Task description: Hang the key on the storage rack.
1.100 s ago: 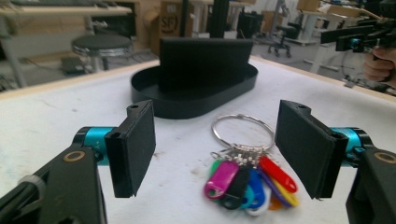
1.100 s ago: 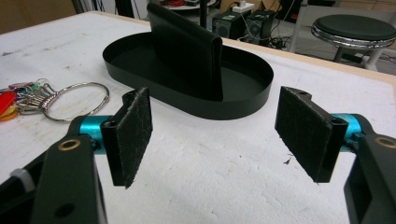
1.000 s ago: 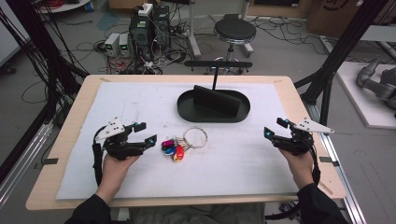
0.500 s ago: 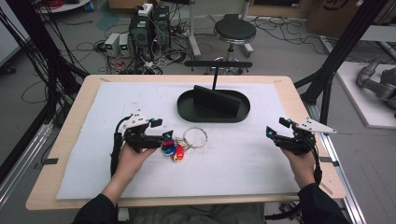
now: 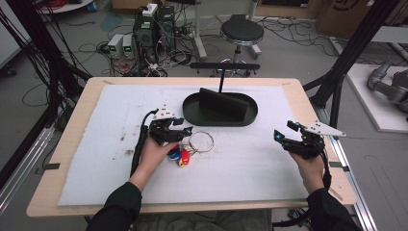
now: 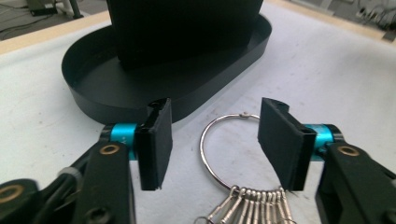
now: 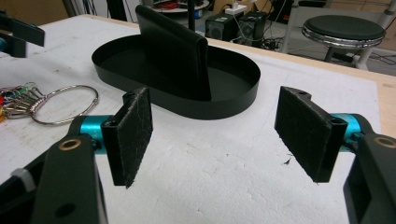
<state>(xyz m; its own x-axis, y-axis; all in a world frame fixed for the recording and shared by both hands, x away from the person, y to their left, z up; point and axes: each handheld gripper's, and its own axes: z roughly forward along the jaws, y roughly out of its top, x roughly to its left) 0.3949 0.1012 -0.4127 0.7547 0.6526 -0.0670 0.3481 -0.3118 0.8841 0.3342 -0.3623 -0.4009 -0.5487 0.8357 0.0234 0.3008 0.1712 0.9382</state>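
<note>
On the white mat, just in front of the black tray [image 5: 193, 114], lies the key ring [image 5: 201, 142], with its bunch of small keys and coloured tags [image 5: 179, 155] trailing toward us. We have the left gripper [image 5: 182, 130] over it, jaws open; in the left gripper view the wire loop [image 6: 219, 151] sits between the two pads, nearer the right one, and neither pad touches it yet.

Step in hand, as we judge it: grasp the ring. To do it well, we lower the jaws until the pad edges nearly meet the mat, centre the wire between them, then close slowly. The wire is thin and lies flat, so a high close would likely slip over it. We should pinch the loop itself, away from the cluster of keys, so that the bunch hangs free when lifted.

Pose: the left hand [image 5: 155, 153] reaches forward and inward, forearm angled from the desk's [image 5: 308, 103] near edge, gripper pointing toward the tray. The right gripper [image 5: 285, 132] rests well apart at the mat's right side, jaws wide open and holding nothing, aimed inward.
</note>
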